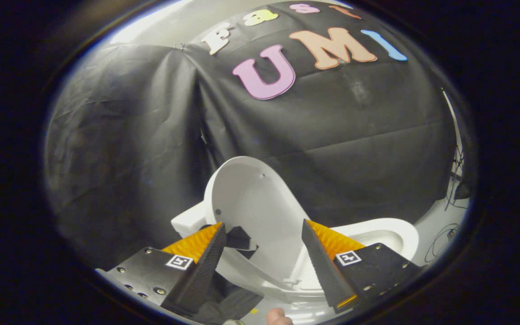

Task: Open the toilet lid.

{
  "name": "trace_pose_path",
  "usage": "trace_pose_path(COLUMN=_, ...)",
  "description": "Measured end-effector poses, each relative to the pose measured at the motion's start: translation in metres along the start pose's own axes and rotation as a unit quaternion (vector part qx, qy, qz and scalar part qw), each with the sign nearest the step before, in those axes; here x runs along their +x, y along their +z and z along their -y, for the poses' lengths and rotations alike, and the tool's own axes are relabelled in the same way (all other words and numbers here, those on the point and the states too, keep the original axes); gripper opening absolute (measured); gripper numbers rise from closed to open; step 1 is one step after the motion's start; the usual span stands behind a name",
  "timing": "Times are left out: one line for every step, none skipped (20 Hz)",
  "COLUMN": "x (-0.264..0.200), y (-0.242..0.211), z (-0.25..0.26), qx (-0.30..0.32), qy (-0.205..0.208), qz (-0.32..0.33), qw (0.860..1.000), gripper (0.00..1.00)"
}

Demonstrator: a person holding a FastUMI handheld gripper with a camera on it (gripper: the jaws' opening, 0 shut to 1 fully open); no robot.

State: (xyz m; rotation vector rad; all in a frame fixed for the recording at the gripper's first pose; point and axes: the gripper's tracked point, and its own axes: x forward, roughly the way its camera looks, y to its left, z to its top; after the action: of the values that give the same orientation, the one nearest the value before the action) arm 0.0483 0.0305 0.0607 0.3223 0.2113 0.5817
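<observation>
Toilet lid (pixel 253 203): white, oval, glossy, standing raised and tilted off the bowl, showing its hollow inner face with two small dark dots near the rim; lying straight ahead of the gripper (pixel 262 232), framed in the gap between the two fingers, lower part dropping down toward the hinge. Not touching either finger, as far as can be told.

Toilet bowl (pixel 393 232): white rim curving out beside the lid, on the right-finger side, partly hidden behind that finger. White tank block (pixel 188 221): jutting out beside the lid on the opposite side, just beyond the left fingertip. Small dark piece (pixel 239 239): sitting against the lid's lower edge, next to the left finger; nature unclear.

Black cloth wall (pixel 355 149): hanging creased and folded close behind the lid. Thin dark cables (pixel 443 239): trailing over pale floor beyond the bowl, well apart from the lid.

Gripper: pointing forward and slightly up at the lid, fingers spread wide apart, holding nothing, ridged pads (pixel 330 239) facing inward, each finger carrying a small square marker (pixel 178 262). Fingertip of a person (pixel 278 317): peeking in below the lid, between the finger bases. Dark fabric (pixel 228 302): bunching under the left finger, nearer than the lid.
</observation>
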Motion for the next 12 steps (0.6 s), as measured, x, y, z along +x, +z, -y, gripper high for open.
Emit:
trace_pose_path(x=-0.005, y=0.004, z=0.010, qx=-0.002, qy=-0.006, qz=0.002, qw=1.000, gripper=0.99)
trace_pose_path(x=-0.012, y=0.010, z=0.019, qx=-0.005, qy=-0.014, qz=0.005, qw=1.000, gripper=0.99)
trace_pose_path(x=-0.019, y=0.015, z=0.029, qx=-0.008, qy=-0.023, qz=0.008, qw=1.000, gripper=0.99)
trace_pose_path(x=-0.026, y=0.020, z=0.037, qx=-0.012, qy=-0.031, qz=0.012, qw=0.999, gripper=0.99)
trace_pose_path(x=-0.033, y=0.024, z=0.047, qx=-0.015, qy=-0.039, qz=0.016, qw=0.999, gripper=0.99)
trace_pose_path(x=-0.039, y=0.029, z=0.055, qx=-0.021, qy=-0.046, qz=0.018, qw=0.999, gripper=0.99)
trace_pose_path(x=-0.045, y=0.033, z=0.065, qx=-0.028, qy=-0.055, qz=0.021, qw=0.998, gripper=0.99)
trace_pose_path(x=-0.050, y=0.038, z=0.075, qx=-0.036, qy=-0.065, qz=0.023, qw=0.997, gripper=0.99)
trace_pose_path(x=-0.057, y=0.041, z=0.087, qx=-0.042, qy=-0.075, qz=0.027, qw=0.996, gripper=0.99)
trace_pose_path(x=-0.062, y=0.045, z=0.097, qx=-0.039, qy=-0.085, qz=0.031, qw=0.995, gripper=0.99)
trace_pose_path(x=-0.069, y=0.050, z=0.108, qx=-0.032, qy=-0.089, qz=0.036, qw=0.995, gripper=0.99)
trace_pose_path(x=-0.074, y=0.057, z=0.115, qx=-0.022, qy=-0.094, qz=0.043, qw=0.994, gripper=0.99)
